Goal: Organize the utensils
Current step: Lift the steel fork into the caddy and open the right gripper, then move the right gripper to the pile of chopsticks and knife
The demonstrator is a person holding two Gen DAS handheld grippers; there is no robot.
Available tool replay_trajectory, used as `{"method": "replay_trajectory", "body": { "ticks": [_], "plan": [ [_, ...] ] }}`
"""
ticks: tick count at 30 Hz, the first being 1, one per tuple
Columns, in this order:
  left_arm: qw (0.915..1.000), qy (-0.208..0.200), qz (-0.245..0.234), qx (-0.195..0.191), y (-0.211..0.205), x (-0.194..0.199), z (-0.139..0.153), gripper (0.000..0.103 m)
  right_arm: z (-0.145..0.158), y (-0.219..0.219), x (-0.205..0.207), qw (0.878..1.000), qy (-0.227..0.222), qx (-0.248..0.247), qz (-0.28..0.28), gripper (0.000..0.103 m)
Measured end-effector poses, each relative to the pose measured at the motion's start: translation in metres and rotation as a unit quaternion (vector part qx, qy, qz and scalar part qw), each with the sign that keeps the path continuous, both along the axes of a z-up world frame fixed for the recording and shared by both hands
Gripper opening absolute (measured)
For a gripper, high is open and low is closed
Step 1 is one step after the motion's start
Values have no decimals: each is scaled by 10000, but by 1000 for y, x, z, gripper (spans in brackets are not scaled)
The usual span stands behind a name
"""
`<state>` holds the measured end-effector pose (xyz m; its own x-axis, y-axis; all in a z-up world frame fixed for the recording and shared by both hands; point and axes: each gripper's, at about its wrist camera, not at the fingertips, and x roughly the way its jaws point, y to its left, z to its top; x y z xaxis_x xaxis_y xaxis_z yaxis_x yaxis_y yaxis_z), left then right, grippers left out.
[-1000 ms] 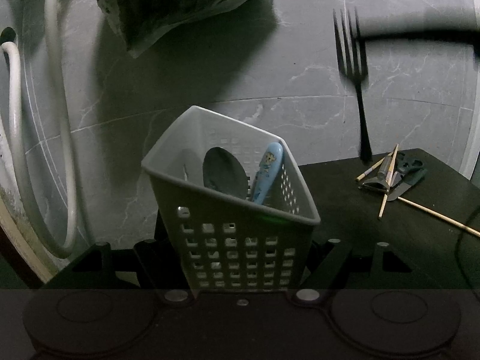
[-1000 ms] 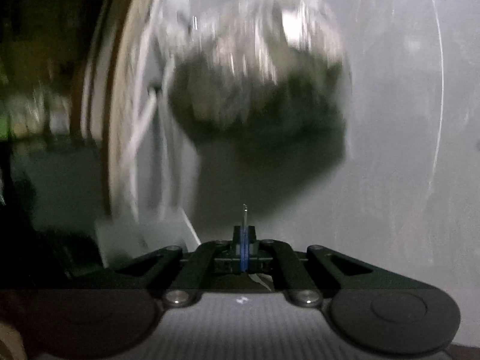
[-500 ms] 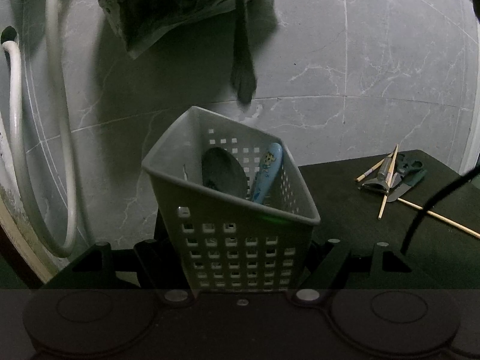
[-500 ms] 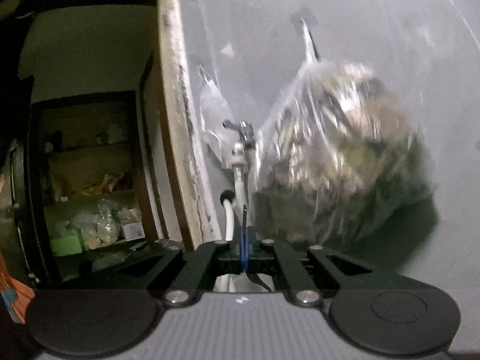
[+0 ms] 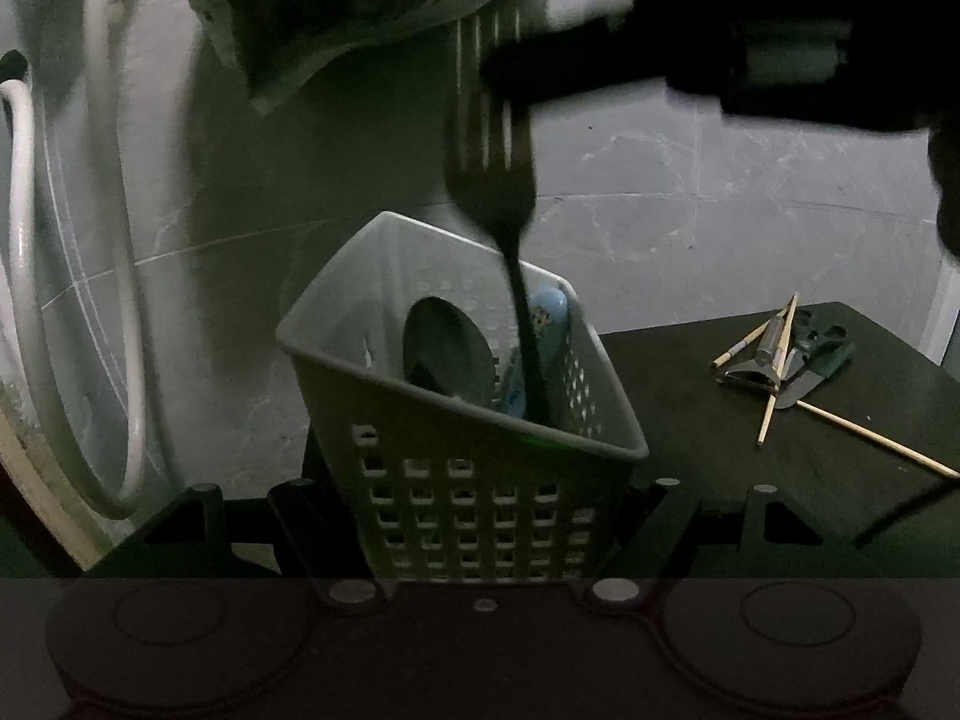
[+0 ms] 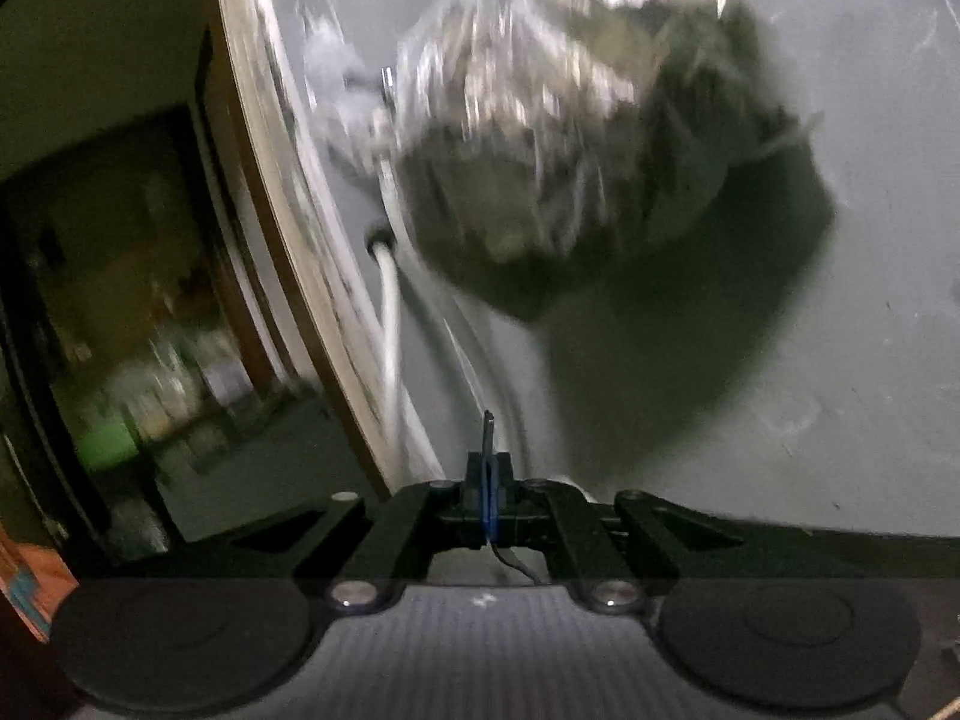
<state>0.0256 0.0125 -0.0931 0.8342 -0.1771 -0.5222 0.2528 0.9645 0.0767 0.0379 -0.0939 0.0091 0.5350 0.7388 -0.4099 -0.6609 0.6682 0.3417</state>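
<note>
My left gripper (image 5: 483,489) is shut on a grey perforated utensil basket (image 5: 480,498), held at both side walls and tilted. Inside it stand a dark spoon (image 5: 447,351) and a blue-handled utensil (image 5: 549,312). My right gripper (image 5: 498,72) comes in from the upper right, shut on the tines of a dark fork (image 5: 489,180). The fork hangs handle down, its handle end inside the basket beside the blue utensil. In the right wrist view, the right gripper (image 6: 489,480) pinches the fork (image 6: 488,432), seen edge on.
A black table (image 5: 780,480) at the right carries a small pile of chopsticks, scissors and a peeler (image 5: 780,354). A filled plastic bag (image 5: 360,0) hangs on the grey tiled wall. A white hose (image 5: 24,240) loops at the left. A doorway (image 6: 120,300) shows in the right wrist view.
The fork has travelled from the right side to above the basket, and its handle has now gone down into it. The right gripper rolled. The basket and left gripper kept still.
</note>
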Motion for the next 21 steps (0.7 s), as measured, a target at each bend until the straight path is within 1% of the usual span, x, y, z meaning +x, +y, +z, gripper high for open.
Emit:
{"method": "replay_trajectory", "body": {
  "ticks": [3,4,5,6,7,8,9,11,12,14,15,16,17,18,20,21],
  "plan": [
    [10000,0,-43,13,0,2,0,77,-10,4,-6,9995,71,-306,-9,1],
    [10000,4,-56,19,0,2,0,77,-13,4,-7,9992,105,-374,-8,4],
    [10000,9,-72,24,-1,3,0,77,-14,2,-9,9991,114,-418,-29,9],
    [10000,11,-86,30,-1,3,0,77,-15,0,-11,9989,120,-443,-39,13],
    [9999,12,-104,41,-1,4,0,77,-16,-2,-12,9990,109,-429,-43,20],
    [9999,15,-116,44,-1,4,0,77,-16,-4,-13,9990,95,-425,-60,29],
    [9999,19,-130,46,-2,6,0,77,-15,-8,-15,9990,81,-429,-92,35],
    [9999,26,-146,57,-2,7,0,77,-12,-14,-17,9991,23,-394,-141,56],
    [9999,26,-150,72,-1,7,0,77,-9,-20,-20,9991,-35,-373,-199,61],
    [9998,31,-163,88,-2,8,1,77,-3,-35,-25,9986,-141,-343,-382,78],
    [9998,29,-166,96,-2,8,1,77,-1,-42,-28,9979,-179,-351,-507,82],
    [9998,33,-161,94,-3,8,1,77,1,-51,-31,9968,-218,-384,-660,89],
    [9998,36,-157,91,-3,8,1,77,3,-59,-32,9956,-240,-429,-801,94],
    [9998,35,-152,89,-3,8,1,77,4,-71,-34,9934,-232,-502,-1007,96],
    [9998,28,-167,81,-3,8,1,77,4,-92,-37,9883,-175,-626,-1380,103],
    [9998,30,-173,86,-2,8,1,77,3,-105,-37,9839,-115,-690,-1643,103]
  ]
}}
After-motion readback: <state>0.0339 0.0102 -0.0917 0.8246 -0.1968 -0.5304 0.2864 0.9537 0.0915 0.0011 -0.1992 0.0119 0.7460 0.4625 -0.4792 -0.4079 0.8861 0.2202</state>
